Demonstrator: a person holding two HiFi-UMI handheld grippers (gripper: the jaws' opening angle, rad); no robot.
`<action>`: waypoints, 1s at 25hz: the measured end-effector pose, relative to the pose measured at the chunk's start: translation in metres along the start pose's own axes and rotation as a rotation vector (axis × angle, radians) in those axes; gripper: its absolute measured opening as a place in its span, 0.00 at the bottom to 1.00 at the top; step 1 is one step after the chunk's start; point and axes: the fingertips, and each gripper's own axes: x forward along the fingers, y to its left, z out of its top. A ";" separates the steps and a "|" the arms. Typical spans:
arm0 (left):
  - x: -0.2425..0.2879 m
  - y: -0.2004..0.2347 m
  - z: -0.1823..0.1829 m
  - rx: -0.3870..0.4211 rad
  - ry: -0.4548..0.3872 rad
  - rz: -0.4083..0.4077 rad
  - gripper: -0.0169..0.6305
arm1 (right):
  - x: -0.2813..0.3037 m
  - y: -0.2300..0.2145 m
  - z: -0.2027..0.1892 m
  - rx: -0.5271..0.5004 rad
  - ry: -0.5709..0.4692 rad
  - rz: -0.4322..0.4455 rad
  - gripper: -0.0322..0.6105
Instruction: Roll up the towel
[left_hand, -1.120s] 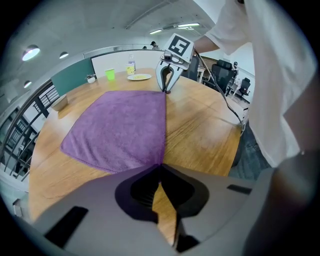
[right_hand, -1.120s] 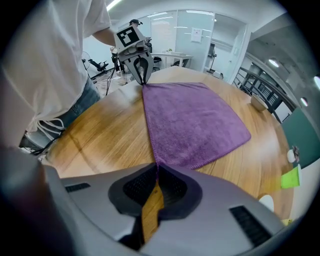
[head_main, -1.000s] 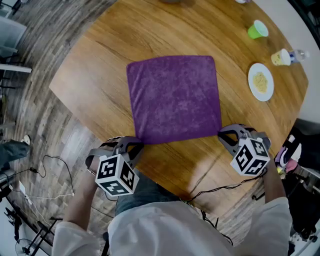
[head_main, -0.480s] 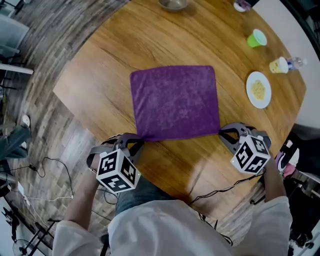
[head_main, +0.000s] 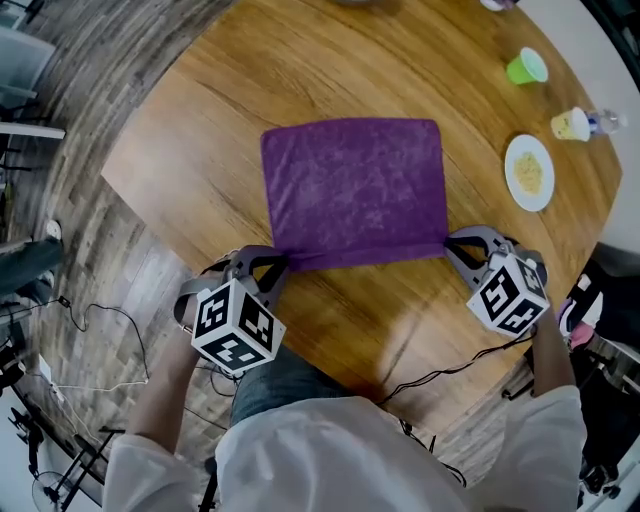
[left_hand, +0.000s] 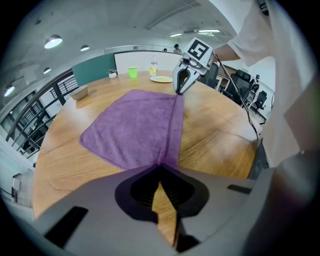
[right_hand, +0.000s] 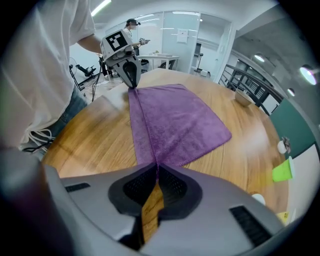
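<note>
Left gripper (head_main: 275, 268) and right gripper (head_main: 452, 245) pinch towel (head_main: 355, 185) on wooden table (head_main: 200, 110).

L gripper (head_main: 272, 268) at towel's (head_main: 355, 190) near-left corner, jaws pinched tight on that corner, pointing steeply down & away from the torso, L cube (head_main: 235, 327) facing up. R gripper (head_main: 452, 245) mirrors it at towel's near-right corner, jaws closed on that corner, R cube (head_main: 509, 293) up. L forearm (head_main: 160, 400) & R forearm (head_main: 550, 360) reach fwd either side of the torso, well apart, tips level w/ towel's near edge
</note>
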 end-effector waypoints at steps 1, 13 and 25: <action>0.001 0.001 0.000 -0.001 -0.002 0.004 0.06 | 0.000 -0.002 0.000 0.007 -0.005 -0.010 0.08; -0.009 0.019 0.001 -0.101 -0.096 0.085 0.25 | -0.009 -0.019 0.000 0.080 -0.053 -0.131 0.18; -0.005 -0.025 0.000 0.170 -0.002 0.061 0.14 | -0.006 0.030 -0.001 -0.082 0.007 -0.028 0.16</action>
